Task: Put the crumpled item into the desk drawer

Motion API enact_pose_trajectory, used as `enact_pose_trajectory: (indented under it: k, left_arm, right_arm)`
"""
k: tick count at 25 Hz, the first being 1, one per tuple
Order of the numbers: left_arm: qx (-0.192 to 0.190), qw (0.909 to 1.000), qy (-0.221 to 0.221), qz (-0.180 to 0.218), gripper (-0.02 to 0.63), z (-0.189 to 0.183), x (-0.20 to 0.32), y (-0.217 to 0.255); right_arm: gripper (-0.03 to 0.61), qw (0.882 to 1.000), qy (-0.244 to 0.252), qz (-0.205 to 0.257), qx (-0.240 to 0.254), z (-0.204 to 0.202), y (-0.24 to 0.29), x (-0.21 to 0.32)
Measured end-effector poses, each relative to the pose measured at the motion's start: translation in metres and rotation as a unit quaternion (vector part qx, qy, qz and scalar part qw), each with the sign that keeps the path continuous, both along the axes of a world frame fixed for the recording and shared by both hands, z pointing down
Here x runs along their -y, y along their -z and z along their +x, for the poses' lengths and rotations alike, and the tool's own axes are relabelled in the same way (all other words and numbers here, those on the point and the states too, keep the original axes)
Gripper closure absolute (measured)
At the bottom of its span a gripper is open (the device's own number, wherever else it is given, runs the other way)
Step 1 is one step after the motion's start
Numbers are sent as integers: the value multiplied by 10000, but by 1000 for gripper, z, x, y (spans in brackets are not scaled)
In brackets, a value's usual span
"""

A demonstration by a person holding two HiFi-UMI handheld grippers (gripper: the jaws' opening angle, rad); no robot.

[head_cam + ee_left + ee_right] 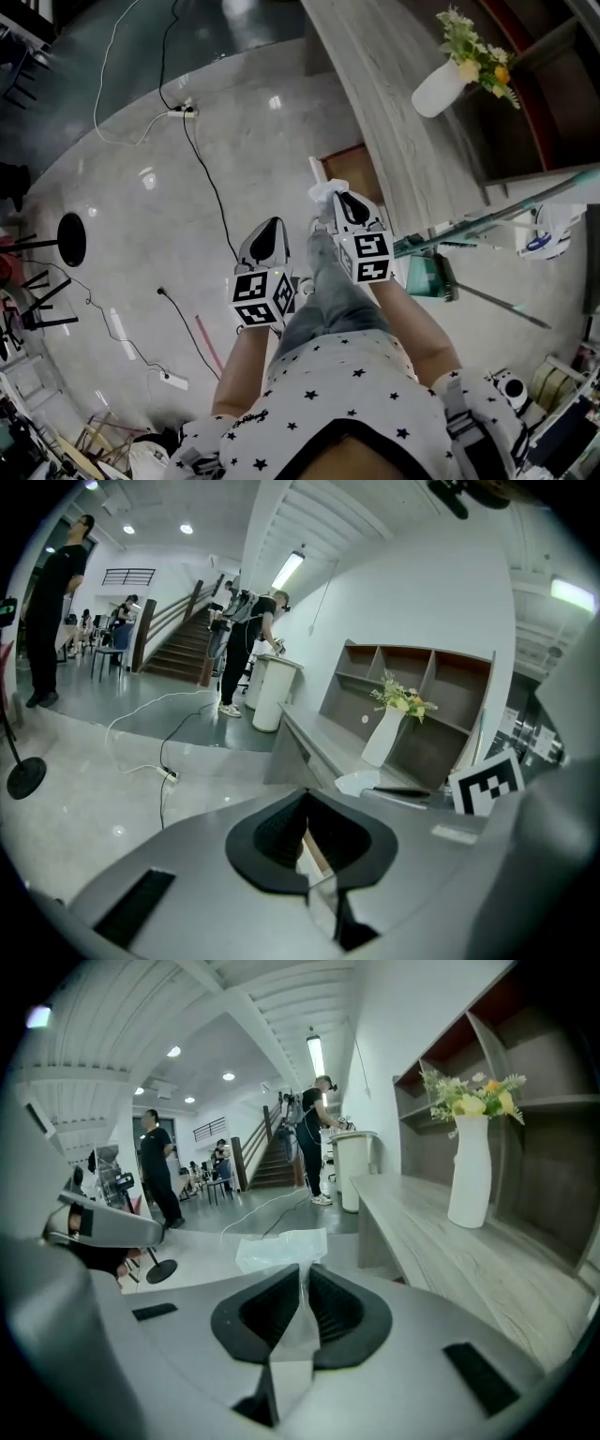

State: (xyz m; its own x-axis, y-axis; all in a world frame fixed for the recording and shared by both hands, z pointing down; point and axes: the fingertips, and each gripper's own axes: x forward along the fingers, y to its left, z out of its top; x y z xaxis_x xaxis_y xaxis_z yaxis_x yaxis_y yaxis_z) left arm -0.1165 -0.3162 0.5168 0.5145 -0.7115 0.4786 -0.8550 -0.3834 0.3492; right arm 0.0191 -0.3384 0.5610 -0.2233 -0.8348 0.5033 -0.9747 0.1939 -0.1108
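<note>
The crumpled item (322,192) is a white, thin plastic wad. My right gripper (334,200) is shut on it, and its loose end sticks out past the fingertips. In the right gripper view the wad (281,1246) bunches in front of the right gripper (302,1274), with a strip pinched between the pads. An open, brown-lined desk drawer (349,172) lies just beyond it, under the grey wooden desk top (394,103). My left gripper (270,230) hangs to the left, lower in the picture, over the floor. In its own view the left gripper (305,829) holds nothing, with only a thin slit between its pads.
A white vase with flowers (441,87) stands on the desk before a shelf unit (525,1138). Black and white cables with a power strip (183,111) cross the glossy floor, near a round stand base (70,239). Green-handled tools (433,274) lean at the right. People (246,644) stand far off.
</note>
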Motion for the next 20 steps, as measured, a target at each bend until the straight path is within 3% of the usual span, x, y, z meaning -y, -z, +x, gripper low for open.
enact_pose_trajectory:
  k: [11,20]
  left_arm:
    - [79,9989,-200,-419,601,28,31,-55]
    - [156,9973,-210,-690,601,34,44,-93]
  right_arm:
    - [554,9951,-437,-843,-276,41,-106,37]
    - [552,9837,-658,-1543,-646,62,-182,40]
